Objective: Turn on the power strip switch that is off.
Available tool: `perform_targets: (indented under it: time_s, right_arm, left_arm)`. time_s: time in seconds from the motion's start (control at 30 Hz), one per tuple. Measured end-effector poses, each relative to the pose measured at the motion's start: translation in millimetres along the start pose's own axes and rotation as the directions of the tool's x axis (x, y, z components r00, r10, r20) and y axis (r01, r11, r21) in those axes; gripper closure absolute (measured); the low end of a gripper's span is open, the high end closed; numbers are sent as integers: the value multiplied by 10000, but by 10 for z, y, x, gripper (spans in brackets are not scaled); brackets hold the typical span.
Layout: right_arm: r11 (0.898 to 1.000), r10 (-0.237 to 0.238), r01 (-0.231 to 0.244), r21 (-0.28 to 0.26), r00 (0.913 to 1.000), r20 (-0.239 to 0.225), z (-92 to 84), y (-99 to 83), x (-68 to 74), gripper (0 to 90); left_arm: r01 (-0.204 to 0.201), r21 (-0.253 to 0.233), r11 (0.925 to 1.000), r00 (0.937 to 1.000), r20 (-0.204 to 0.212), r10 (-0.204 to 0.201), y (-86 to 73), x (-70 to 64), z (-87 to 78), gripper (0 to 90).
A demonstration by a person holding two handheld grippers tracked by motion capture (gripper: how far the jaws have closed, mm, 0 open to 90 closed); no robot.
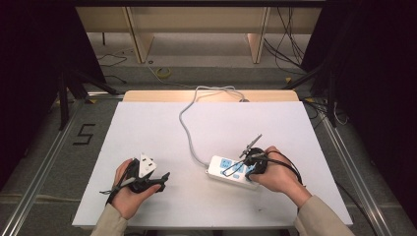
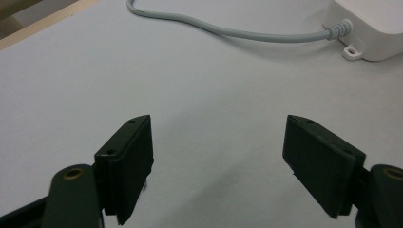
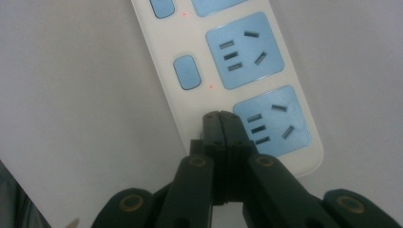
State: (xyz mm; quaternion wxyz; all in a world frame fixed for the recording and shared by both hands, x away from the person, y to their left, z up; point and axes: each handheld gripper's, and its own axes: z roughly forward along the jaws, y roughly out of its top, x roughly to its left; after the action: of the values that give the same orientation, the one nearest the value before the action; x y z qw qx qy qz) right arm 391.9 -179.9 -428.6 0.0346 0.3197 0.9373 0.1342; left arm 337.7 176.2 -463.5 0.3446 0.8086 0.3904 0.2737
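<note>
A white surface (image 1: 147,123) is seen in a dim room, a white plastic power strip with blue sockets (image 1: 231,172) at lower right.
The strip is judged light, rigid and smooth, best held by its sides; the right hand-held gripper (image 3: 222,118) is pressed closed on it, the left hand-held gripper (image 2: 218,156) spread open, empty.

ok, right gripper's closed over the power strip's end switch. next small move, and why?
Probably press straight down. The right gripper has its jaws shut, tip over the spot beside the last socket where a switch sits in the other rows; the lamps by those rows glow red. The left gripper is open, away from the power strip.
</note>
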Motion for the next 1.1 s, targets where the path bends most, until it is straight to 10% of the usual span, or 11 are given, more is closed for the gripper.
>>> perform_targets:
  time_s: [1.1]
  right_arm:
    - [9946, 177, -175, -1020, 9998, 8, -115, -108, -72, 900]
  left_arm:
    - [49, 13, 10000, 10000, 12, -49, -3, -7, 10, 253]
